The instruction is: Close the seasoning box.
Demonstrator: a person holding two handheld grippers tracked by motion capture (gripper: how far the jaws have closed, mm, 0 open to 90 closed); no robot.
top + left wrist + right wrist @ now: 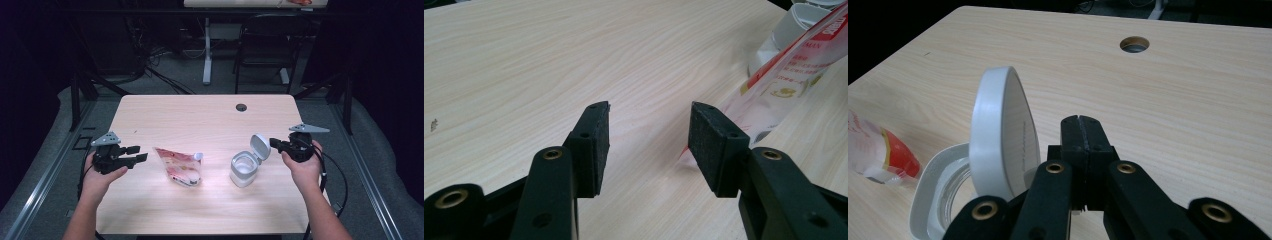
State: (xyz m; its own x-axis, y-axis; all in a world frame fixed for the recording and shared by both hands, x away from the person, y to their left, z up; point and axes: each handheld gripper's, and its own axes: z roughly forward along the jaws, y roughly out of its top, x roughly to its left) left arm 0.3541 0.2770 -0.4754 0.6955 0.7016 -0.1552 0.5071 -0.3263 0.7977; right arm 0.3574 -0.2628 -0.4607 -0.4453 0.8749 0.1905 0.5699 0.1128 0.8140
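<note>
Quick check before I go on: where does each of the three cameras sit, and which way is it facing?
High view: above the person's side, looking forward and down on the table; both forearms, left gripper and right gripper show.
Left gripper view: rides the left gripper, looking between its open jaws at the pouch.
Right gripper view: rides the right gripper, jaws shut, beside the jar's raised lid.
Shared: pouch and jar appear in all three.

bare table (pixel 200 115) behind pouch (pixel 179 166) and container (pixel 244 169).
</note>
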